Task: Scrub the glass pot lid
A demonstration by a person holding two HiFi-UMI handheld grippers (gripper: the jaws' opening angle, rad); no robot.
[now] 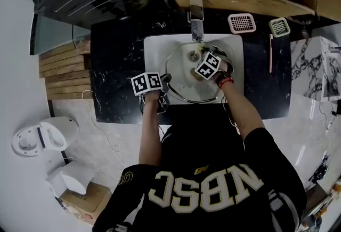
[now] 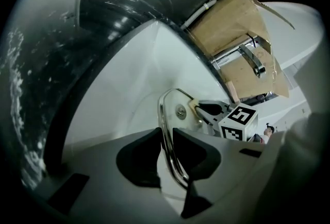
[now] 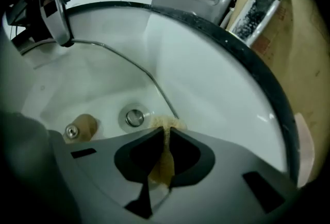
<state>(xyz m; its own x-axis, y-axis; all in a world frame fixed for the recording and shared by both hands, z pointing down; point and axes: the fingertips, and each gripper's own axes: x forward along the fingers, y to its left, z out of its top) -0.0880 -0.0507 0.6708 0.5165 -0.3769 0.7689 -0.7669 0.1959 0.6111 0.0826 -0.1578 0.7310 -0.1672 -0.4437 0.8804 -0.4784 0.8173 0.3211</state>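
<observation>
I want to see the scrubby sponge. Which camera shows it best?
The right gripper view: the sponge sits pinched in the right tool, close up. The left gripper view shows only a small pale bit of it; the head view, a yellowish speck.

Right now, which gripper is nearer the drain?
Right. The right gripper, shut on the sponge, is just beside the drain. The left gripper grips the lid rim at the sink's near-left edge, farther off.
</observation>
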